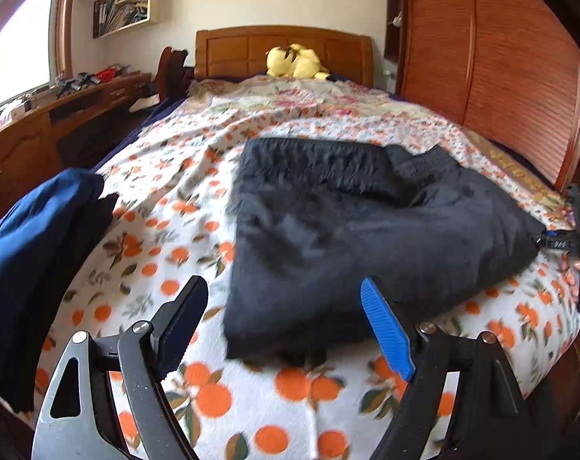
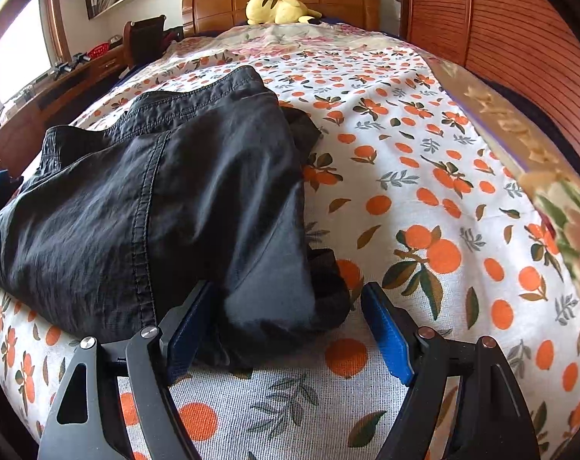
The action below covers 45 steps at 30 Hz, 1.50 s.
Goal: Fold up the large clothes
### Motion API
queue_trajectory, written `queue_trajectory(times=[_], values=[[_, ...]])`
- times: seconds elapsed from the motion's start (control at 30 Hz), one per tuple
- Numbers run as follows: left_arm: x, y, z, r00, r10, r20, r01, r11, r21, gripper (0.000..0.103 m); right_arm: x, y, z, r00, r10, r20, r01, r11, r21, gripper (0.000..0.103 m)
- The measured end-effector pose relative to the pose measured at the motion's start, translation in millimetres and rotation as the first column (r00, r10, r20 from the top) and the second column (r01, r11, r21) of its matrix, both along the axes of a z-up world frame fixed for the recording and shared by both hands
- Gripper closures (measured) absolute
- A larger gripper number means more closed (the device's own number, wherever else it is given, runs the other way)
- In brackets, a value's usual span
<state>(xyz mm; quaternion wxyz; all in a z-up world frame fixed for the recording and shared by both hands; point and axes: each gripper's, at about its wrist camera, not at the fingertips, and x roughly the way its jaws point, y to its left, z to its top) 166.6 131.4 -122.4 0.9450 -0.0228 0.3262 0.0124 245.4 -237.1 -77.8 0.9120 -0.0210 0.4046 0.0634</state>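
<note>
Your left gripper point(image 1: 286, 329) hovers with its jaws spread wide and nothing between them, just short of the near edge of the black trousers point(image 1: 351, 230), which lie folded on the bed point(image 1: 251, 402) over the orange-print sheet. Your right gripper point(image 2: 290, 329) is also released, jaws apart, with a corner of the trousers point(image 2: 155, 207) bunched between its fingers but not pinched. In the left view a dark blue garment point(image 1: 33, 253) sits at 9 o'clock, well apart from the trousers. A yellow plush toy point(image 1: 295, 62) rests at 12 o'clock by the headboard. Wall shelves point(image 1: 125, 11) at 11 o'clock hold books and papers.
</note>
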Motion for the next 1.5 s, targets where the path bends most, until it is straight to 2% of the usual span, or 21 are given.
queue_trajectory(times=[0.27,0.5,0.63,0.7,0.73,0.77,0.8,0.83,0.87,0.93,0.97,1.13,1.3,1.5], values=[[0,20,-35,0.994,0.065,-0.088,-0.069,0.997,-0.042,0.02,2,-6,-10,1.0,0.006,0.014,-0.007,1.0,0.031,0.023],[5,20,-43,0.992,0.072,-0.1,-0.077,0.996,-0.042,0.02,-1,-4,-10,1.0,0.004,0.029,-0.005,0.999,0.032,0.023],[8,17,-44,0.995,0.057,-0.087,-0.061,0.997,-0.044,0.02,-6,3,-9,0.999,0.003,0.054,-0.002,1.0,-0.007,0.023],[9,16,-44,0.996,0.047,-0.074,-0.051,0.997,-0.05,0.031,-8,6,-8,0.998,0.01,0.063,-0.008,1.0,-0.024,0.028],[11,16,-45,0.997,0.035,-0.075,-0.039,0.997,-0.06,0.045,-8,7,-8,0.998,0.019,0.065,-0.018,1.0,-0.026,0.032],[12,16,-45,0.997,0.021,-0.08,-0.026,0.997,-0.073,0.054,-9,8,-8,0.997,0.03,0.067,-0.028,0.999,-0.028,0.035],[13,14,-45,0.997,0.01,-0.082,-0.017,0.997,-0.08,0.057,-10,10,-8,0.997,0.042,0.066,-0.04,0.999,-0.03,0.042],[14,13,-44,0.997,0.007,-0.08,-0.013,0.997,-0.076,0.064,-11,11,-7,0.996,0.059,0.064,-0.057,0.998,-0.03,0.055],[14,11,-43,0.997,-0.001,-0.078,-0.005,0.998,-0.069,0.075,-11,12,-6,0.995,0.075,0.063,-0.073,0.997,-0.03,0.063],[13,8,-39,0.997,-0.013,-0.081,0.008,0.998,-0.062,0.087,-12,17,-4,0.993,0.104,0.059,-0.101,0.994,-0.047,0.086],[12,7,-37,0.997,-0.017,-0.078,0.013,0.998,-0.061,0.092,-13,20,-2,0.991,0.118,0.06,-0.115,0.992,-0.058,0.09],[-3,1,-12,0.999,-0.021,-0.026,0.021,0.999,-0.025,0.096,-24,31,18,0.986,0.151,0.074,-0.142,0.984,-0.107,0.095],[-28,-3,6,1.0,-0.031,-0.003,0.031,1.0,0.0,0.096,-52,19,43,0.979,0.172,0.106,-0.169,0.985,-0.043,0.096],[-76,-2,11,0.999,-0.038,-0.014,0.038,0.999,0.001,0.097,-113,8,49,0.975,0.201,0.09,-0.2,0.98,-0.018,0.095]])
